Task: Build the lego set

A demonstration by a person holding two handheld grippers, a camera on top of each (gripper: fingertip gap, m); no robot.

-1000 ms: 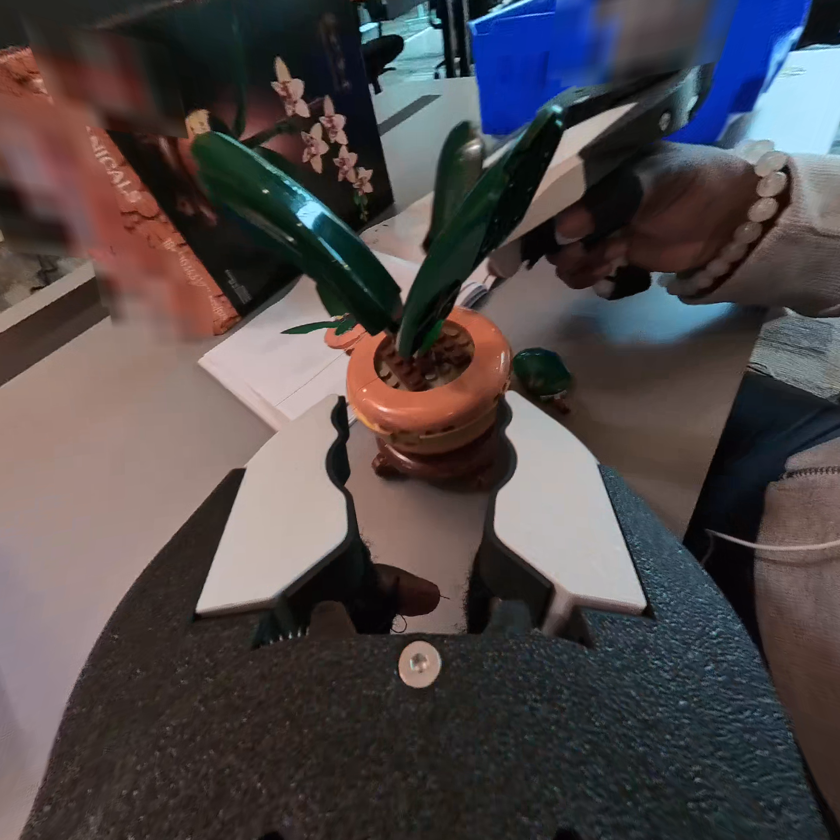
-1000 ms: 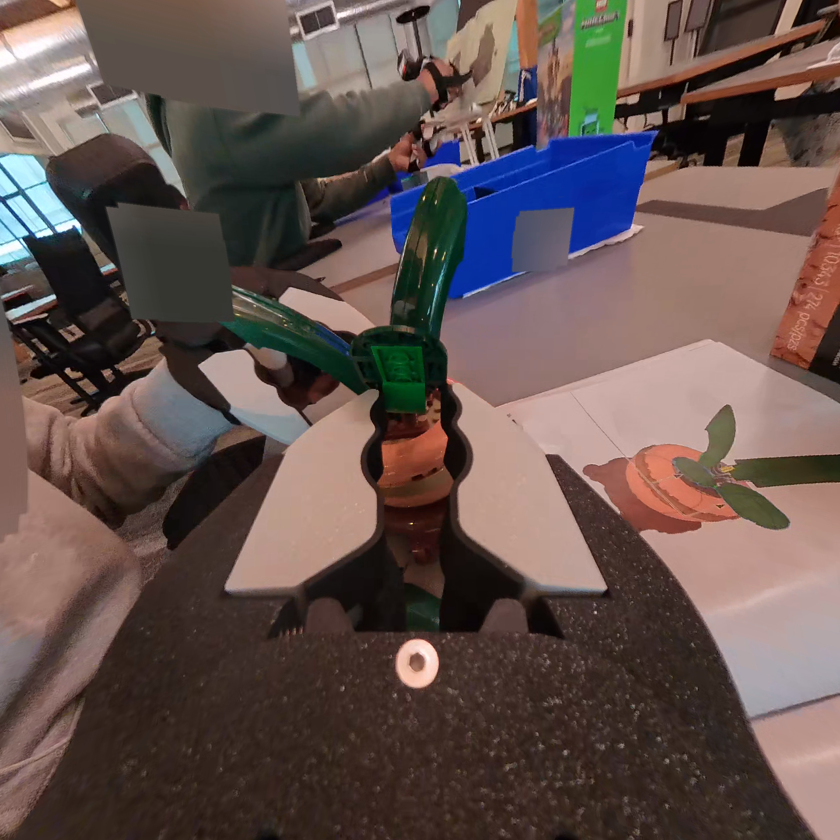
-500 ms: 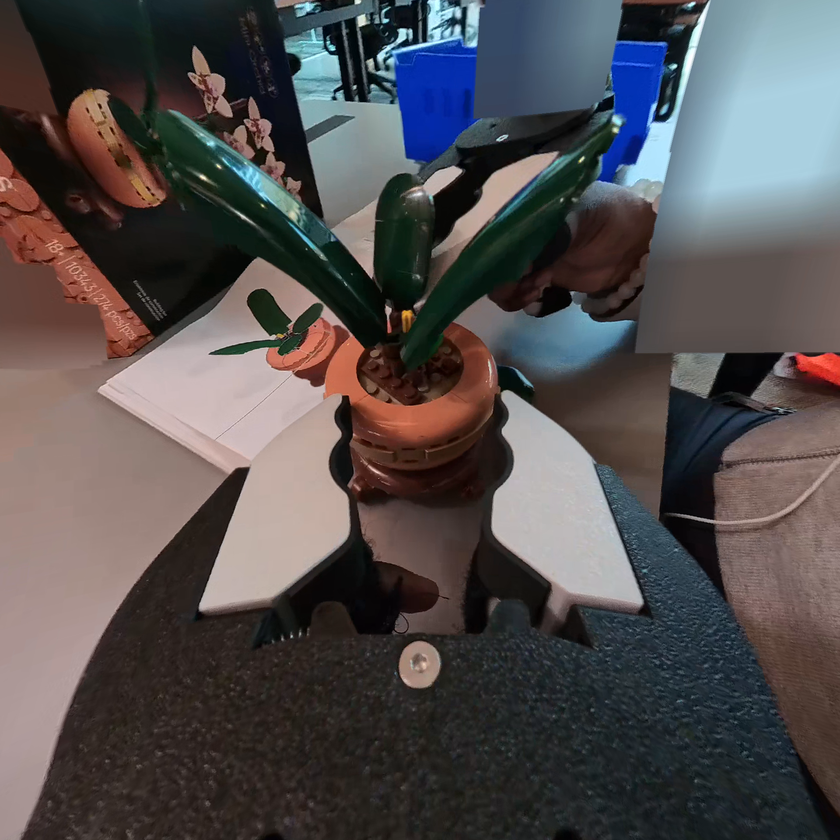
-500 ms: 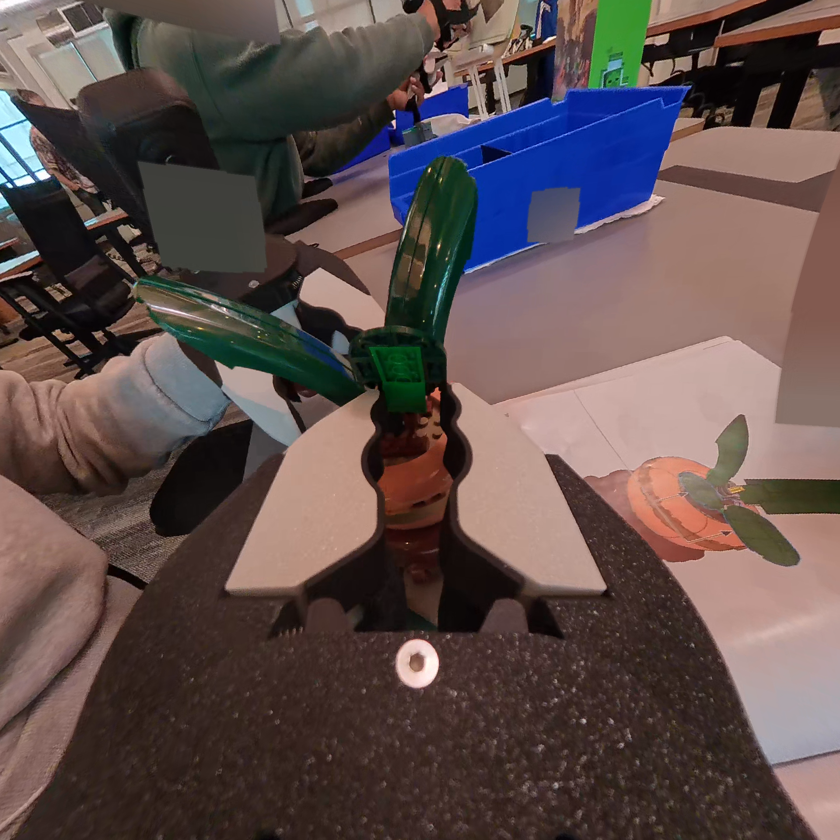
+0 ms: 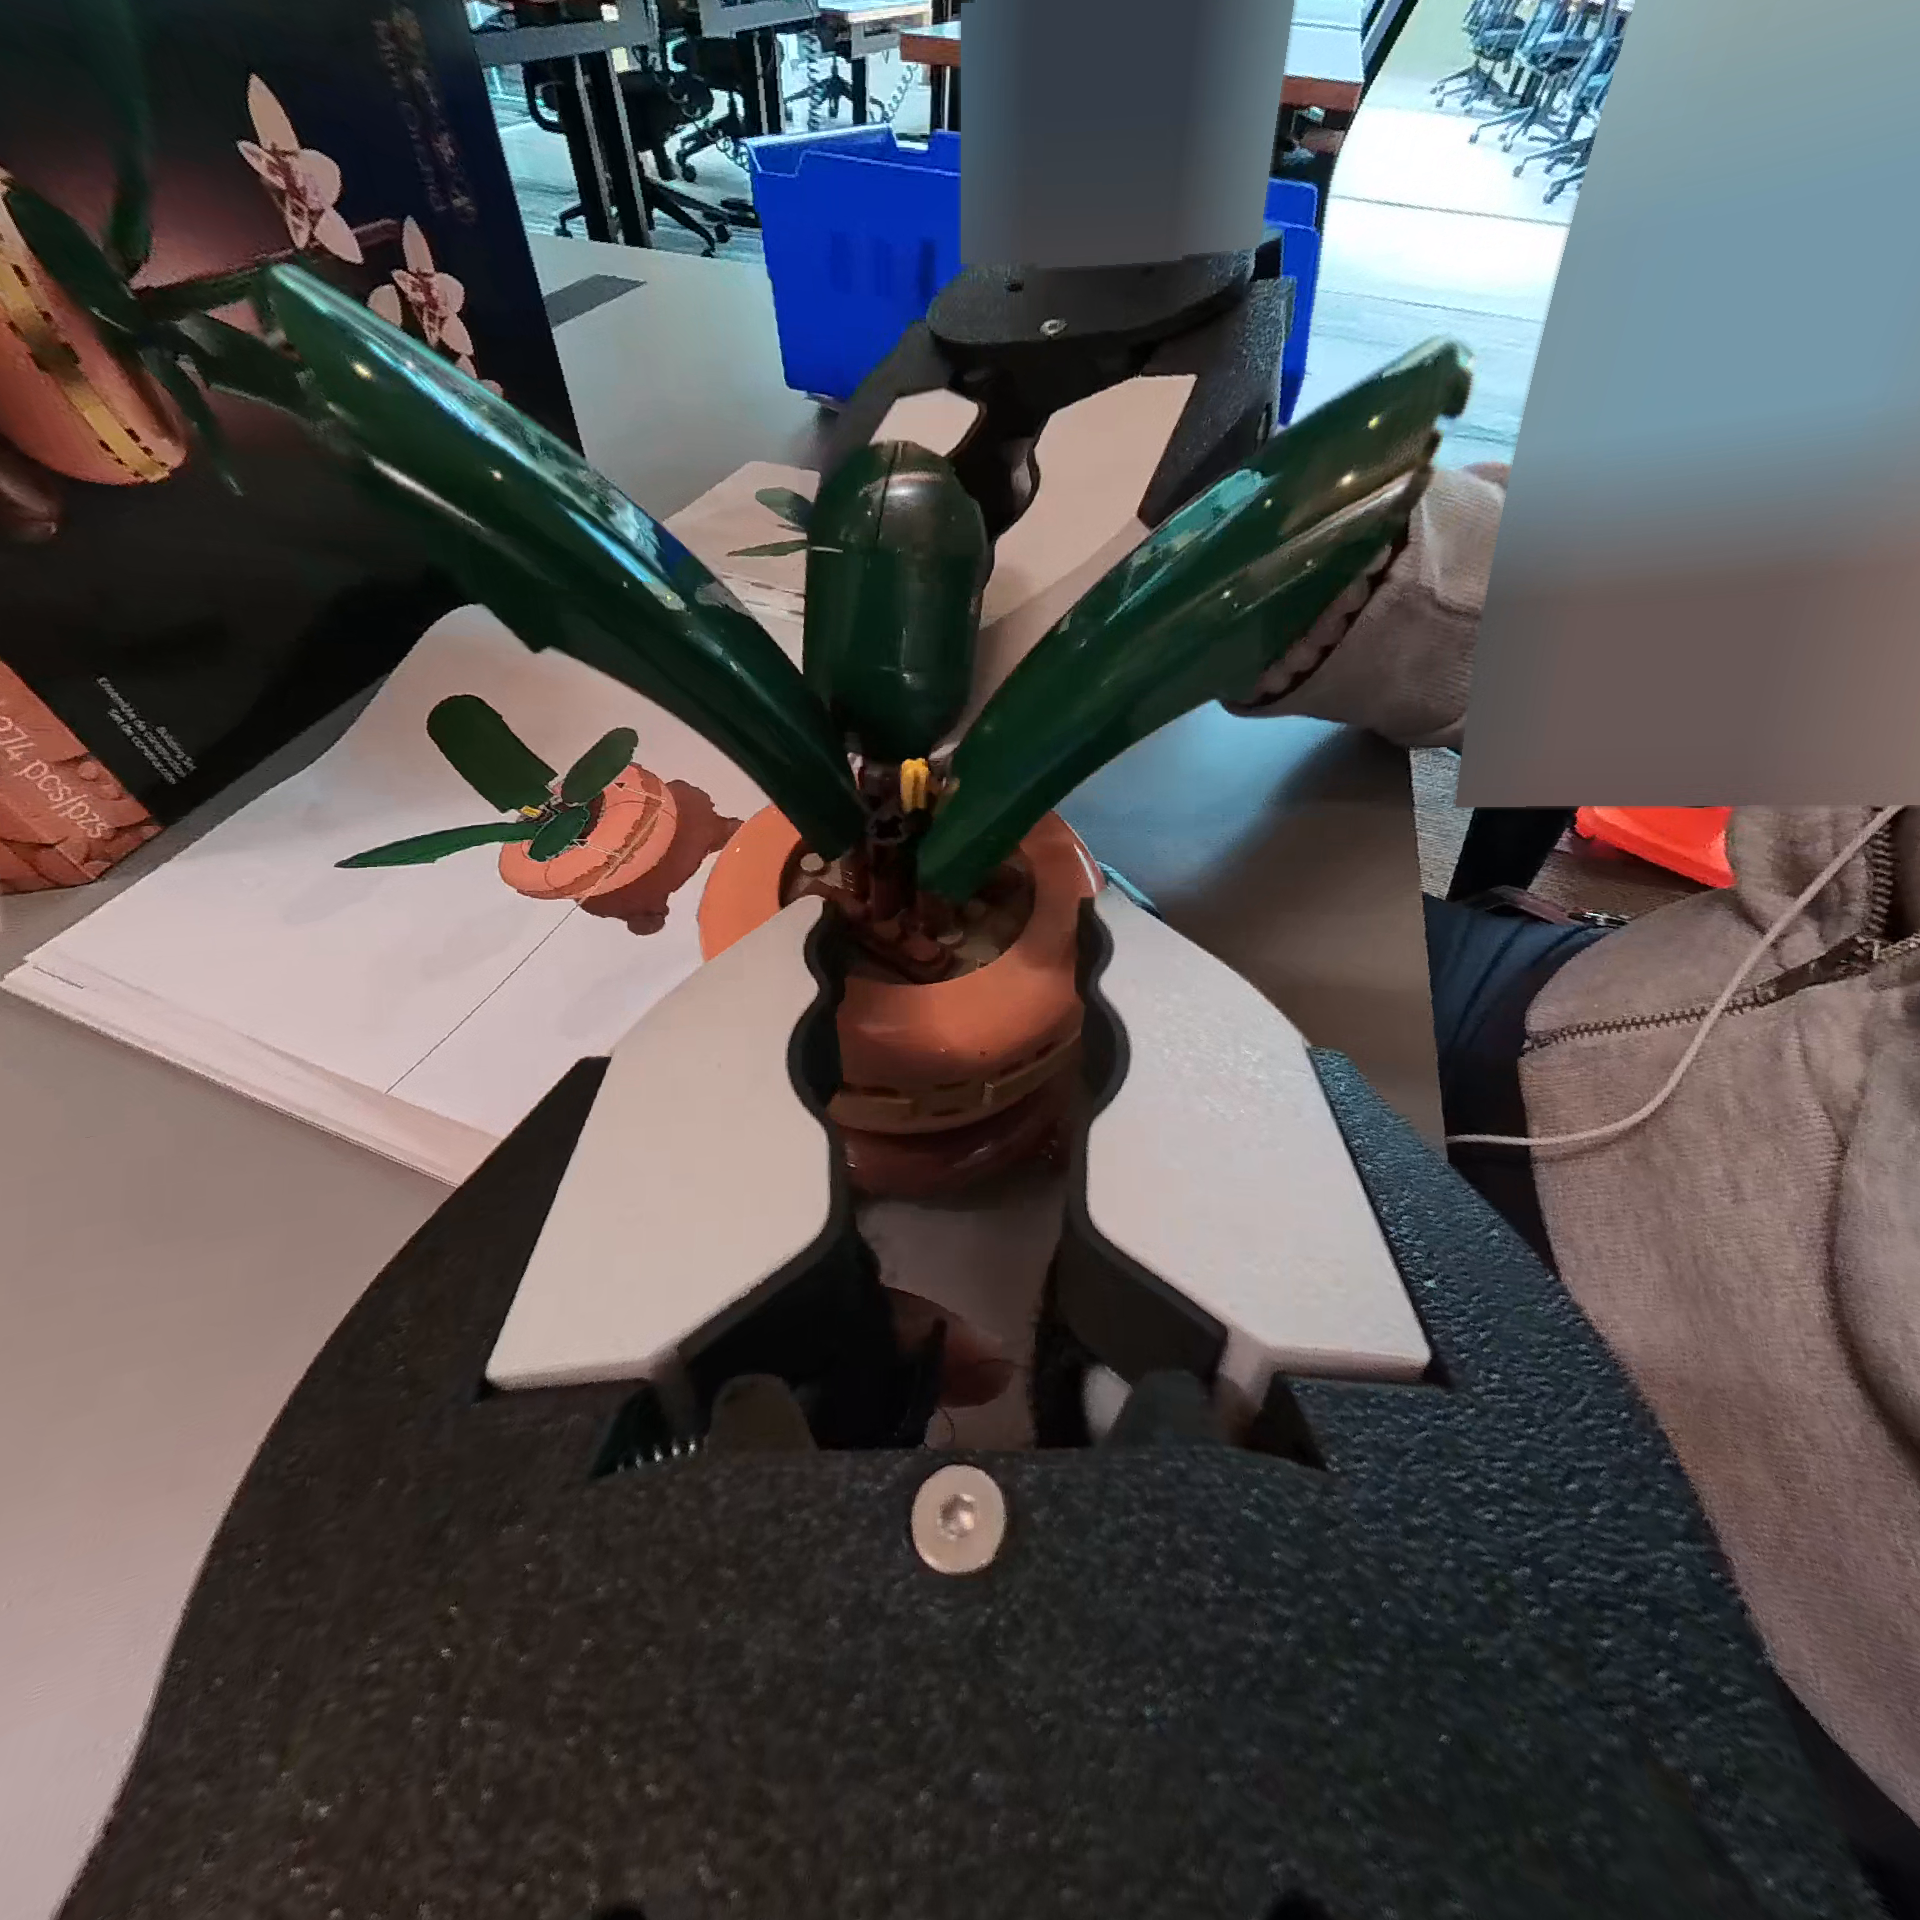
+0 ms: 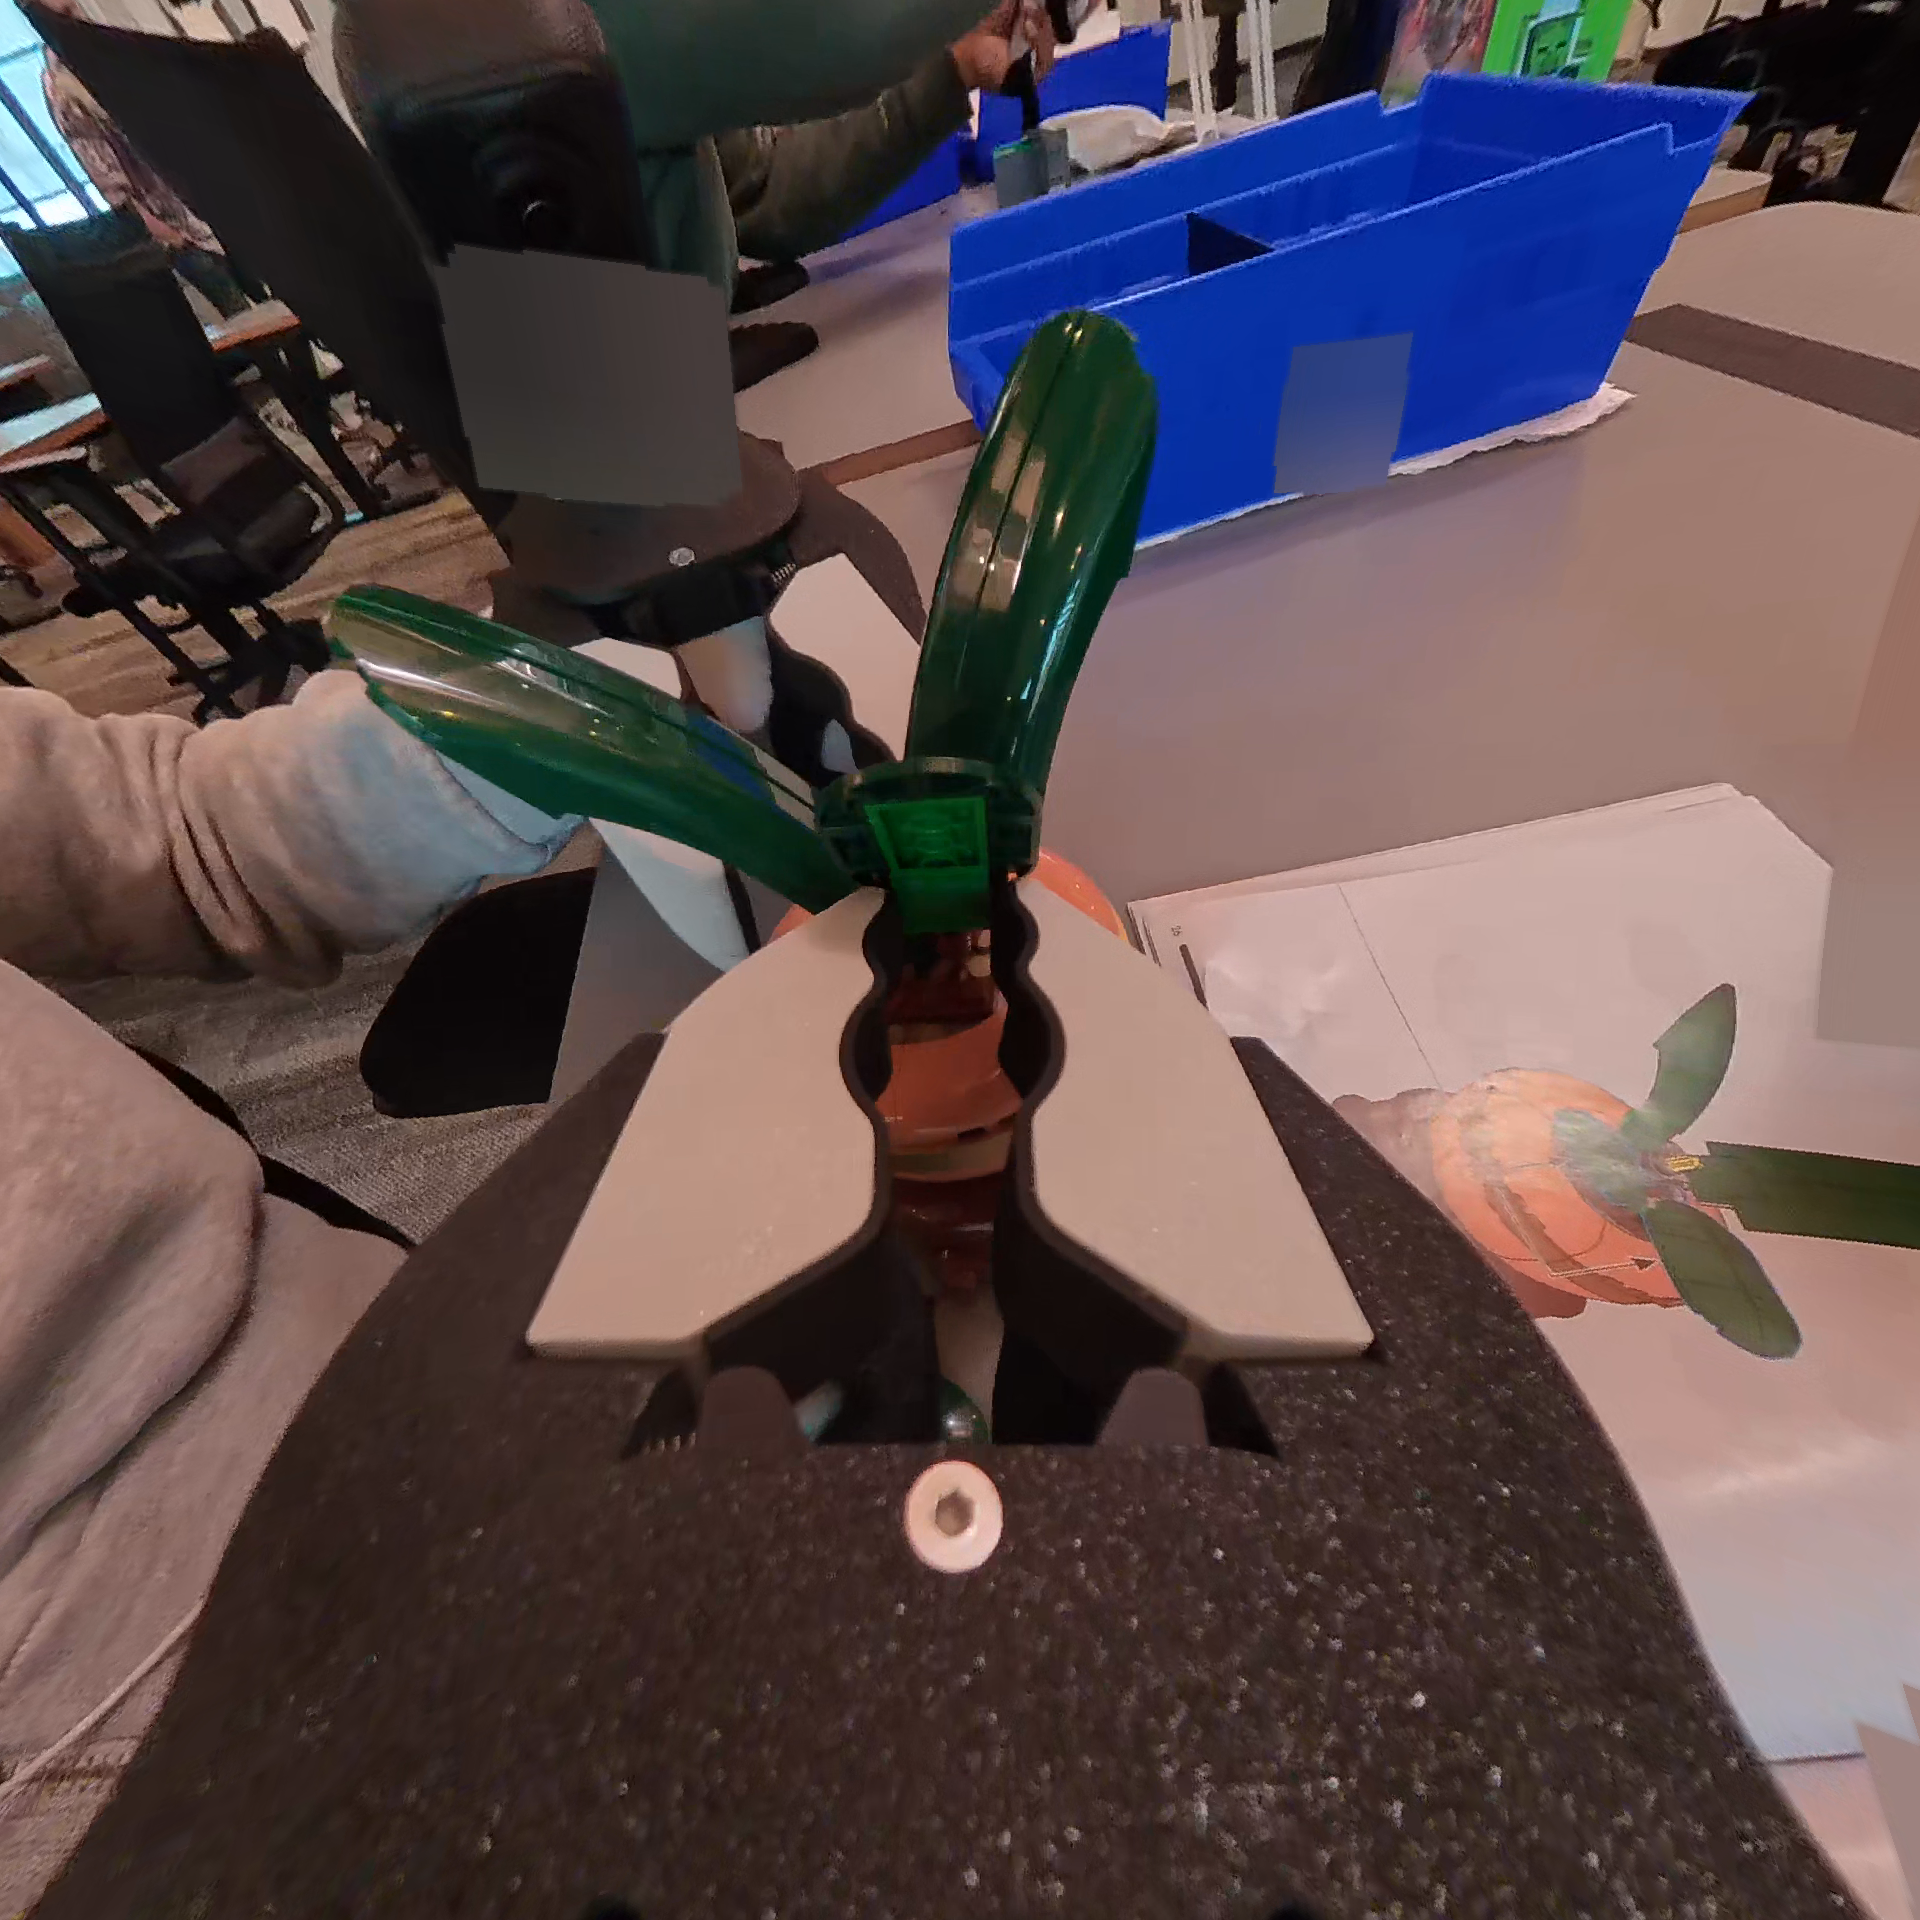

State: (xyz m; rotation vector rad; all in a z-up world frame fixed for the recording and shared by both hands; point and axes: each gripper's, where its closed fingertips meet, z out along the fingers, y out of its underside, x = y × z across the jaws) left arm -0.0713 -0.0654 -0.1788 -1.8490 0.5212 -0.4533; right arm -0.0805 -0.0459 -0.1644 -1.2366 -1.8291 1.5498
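Left gripper (image 5: 951, 935): its two grey fingers (image 5: 707, 1122) are clamped on either side of the terracotta lego pot (image 5: 951, 1049), with the pot body between the notched inner edges. The pot stands upright on the grey table (image 5: 187, 1247), with its darker brown base below.

Right gripper (image 6: 940, 914): fingers (image 6: 748, 1122) nearly closed and pinching a bright green lego piece (image 6: 930, 852) at the tips, right above the pot's opening. This piece sits at the hub where the dark green leaves meet.

Three dark green leaves rise from the pot's centre in the left wrist view: a long one (image 5: 540, 540) leaning left, a short rounded one (image 5: 894, 603) upright in the middle, and a long one (image 5: 1195, 613) leaning right. A small yellow piece (image 5: 914, 781) shows at their base.

Just left of the pot, an open instruction booklet (image 5: 312, 935) lies flat on the table, showing a picture of the pot with leaves. Behind it the lego box (image 5: 208, 416) stands upright. Farther back on the table is a blue bin (image 6: 1403, 270). A sleeve (image 6: 208, 810) in grey fabric is at the left in the right wrist view.
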